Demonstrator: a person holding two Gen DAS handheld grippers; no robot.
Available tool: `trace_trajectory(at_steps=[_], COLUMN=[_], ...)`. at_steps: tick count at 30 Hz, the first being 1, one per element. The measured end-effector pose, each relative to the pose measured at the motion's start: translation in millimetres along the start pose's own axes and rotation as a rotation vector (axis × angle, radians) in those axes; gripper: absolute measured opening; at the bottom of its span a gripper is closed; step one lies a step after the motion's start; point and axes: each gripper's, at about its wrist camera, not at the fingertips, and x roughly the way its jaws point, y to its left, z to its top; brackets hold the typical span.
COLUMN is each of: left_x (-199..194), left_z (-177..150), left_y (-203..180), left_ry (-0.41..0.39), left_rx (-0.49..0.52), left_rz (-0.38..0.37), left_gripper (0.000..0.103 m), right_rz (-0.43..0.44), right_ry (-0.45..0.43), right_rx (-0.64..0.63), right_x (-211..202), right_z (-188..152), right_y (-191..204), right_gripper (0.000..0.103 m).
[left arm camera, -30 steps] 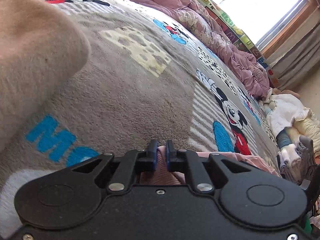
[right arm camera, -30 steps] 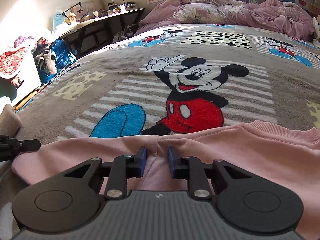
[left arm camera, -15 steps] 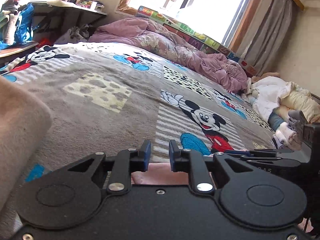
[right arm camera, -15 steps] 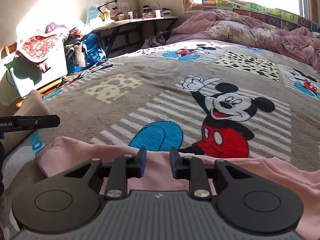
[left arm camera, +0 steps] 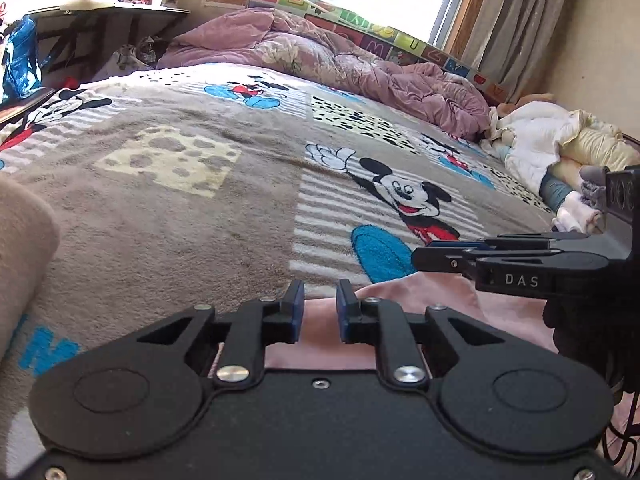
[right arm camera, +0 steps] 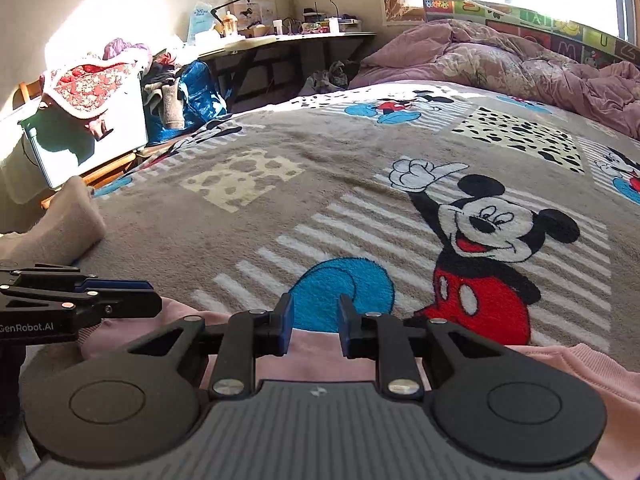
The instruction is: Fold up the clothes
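A pink sweatshirt (left arm camera: 440, 300) lies flat on the grey Mickey Mouse blanket (left arm camera: 200, 220) at the near edge of the bed; it also shows in the right wrist view (right arm camera: 580, 376). My left gripper (left arm camera: 319, 312) is open and empty, raised just above the sweatshirt's far edge. My right gripper (right arm camera: 313, 326) is open and empty above the same edge, further right. Each gripper shows from the side in the other view: the right one (left arm camera: 428, 252), the left one (right arm camera: 148, 300).
A folded beige garment (left arm camera: 20, 248) lies on the bed at the left. A crumpled purple duvet (left arm camera: 340, 64) lies along the window side. A heap of white and cream clothes (left arm camera: 560, 152) sits at the right. A cluttered desk (right arm camera: 280, 36) and storage bins stand beyond the bed.
Both grippers let go of the pink sweatshirt, opened and rose off it. The left wrist view swung up and right, bringing the right gripper into sight.
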Motion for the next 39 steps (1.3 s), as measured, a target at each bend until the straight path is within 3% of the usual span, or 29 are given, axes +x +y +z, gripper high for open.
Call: trace_trajectory(at_steps=[4,6,8,10,13,16,19,22,25,27,30,33,39], left_x=[2.8,18.0,32.2,26.0,-1.6,-16.6,-20.5,-12.1,4.6,9.0,-0.4,-1.8,-1.6], left_z=[6.7,8.0,6.7,10.3,11.7,9.7,7.0,6.5,1.1,-3.3,-0.7,-3.5,-2.8], left_y=[-10.8,-14.8,-12.0,-0.5,27.5,54.6,61.7,44.7,24.0,13.8,27.4,38.0,34.9], left_ry=[-0.028,0.024,0.087,0.071,-0.030,-0.077,-0.068,-0.033,0.043,0.048,0.006,0.014,0.021], left_rx=[0.005,0.002,-0.002,-0.069,-0.179,-0.265,-0.244,-0.142,-0.001,0.095,0.016,-0.045,-0.057], left_rz=[-0.041,-0.019,0.032,0.018,-0.021,0.031,0.045,0.022,0.036,0.103,0.100,0.089,0.114], left_gripper=[0.014,0.014,0.018,0.017,0.018,0.019,0.020,0.026,0.026,0.005,0.003,0.002,0.006], right_rz=[-0.034,-0.057,-0.091,-0.155,-0.189,-0.181,-0.085,0.022,0.012,-0.002,-0.023,-0.048,-0.108], right_ry=[-0.049,-0.068,-0.009,0.126,0.109,0.029,-0.014,-0.021,0.036,0.059,0.061,0.059,0.077], right_rx=[0.017,0.061,0.030,-0.029,-0.037,-0.033,-0.081,-0.127,-0.131,-0.109,-0.073,-0.068,-0.076], right_x=[-7.8,-10.4,-2.5,16.0,12.0,-1.9,-6.4,-3.5,8.7,12.9,10.4,5.9,2.8], right_z=[2.0,3.6,2.3,-4.4,-9.7,-9.7,-9.5,-11.8,-14.6,-19.4,-25.7,-31.9,-28.3], right_y=[-6.2,-17.8,-23.8,-30.2,-37.6,-30.7,-6.7,18.2,28.1,25.3,15.6,8.4,-6.0], right_gripper=[0.024,0.024,0.024,0.024,0.028,0.032,0.031,0.030,0.030,0.030,0.030,0.030,0.029])
